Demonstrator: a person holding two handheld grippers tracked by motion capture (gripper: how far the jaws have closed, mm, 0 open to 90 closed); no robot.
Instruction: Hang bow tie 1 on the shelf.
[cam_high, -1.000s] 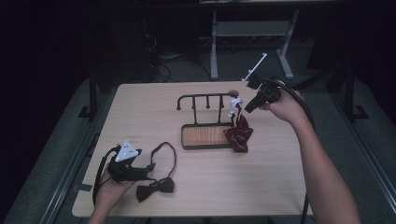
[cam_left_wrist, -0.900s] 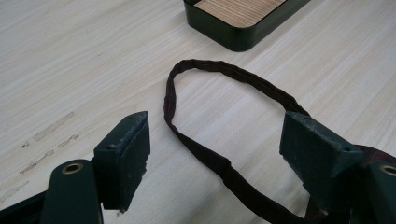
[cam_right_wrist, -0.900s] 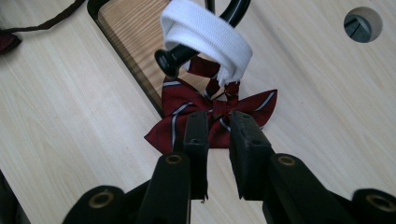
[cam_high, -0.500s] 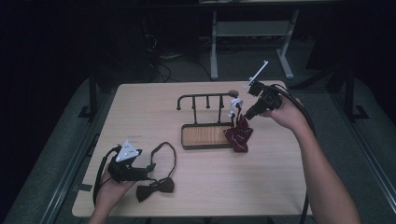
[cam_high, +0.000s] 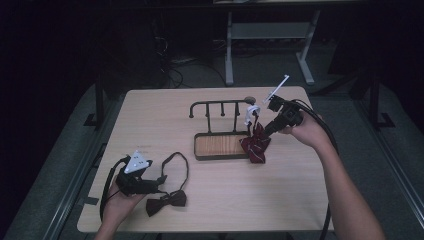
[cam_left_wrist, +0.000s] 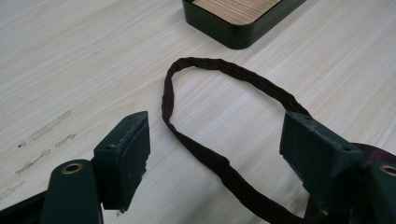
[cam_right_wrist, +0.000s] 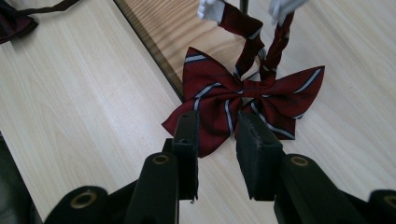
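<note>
Two grippers work a wooden table (cam_high: 150, 125) from above, no lettering legible; the left gripper (cam_left_wrist: 215, 149) spreads wide, empty, astride a dark bow tie's strap (cam_left_wrist: 205, 154), while the right gripper (cam_right_wrist: 215, 154), slightly parted, holds nothing just short of a striped red bow tie (cam_right_wrist: 243, 98) beside the rack's tray (cam_right_wrist: 154, 28).

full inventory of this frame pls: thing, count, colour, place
Table: 1, light wood, centre of the high view.
Rack: 1, black hooks rail on a black tray with a wood-grain base, table centre.
Striped bow tie: 1, dark red with pale stripes, hanging by its strap from the rack's right end, bow at the tray's right edge.
Plain bow tie: 1, dark maroon, flat at front left, strap looped on the table.
Metal frame: 1, grey, on the floor behind the table.
Left gripper: 1, black, open, by the plain bow tie.
Right gripper: 1, black, partly open just short of the striped bow.
</note>
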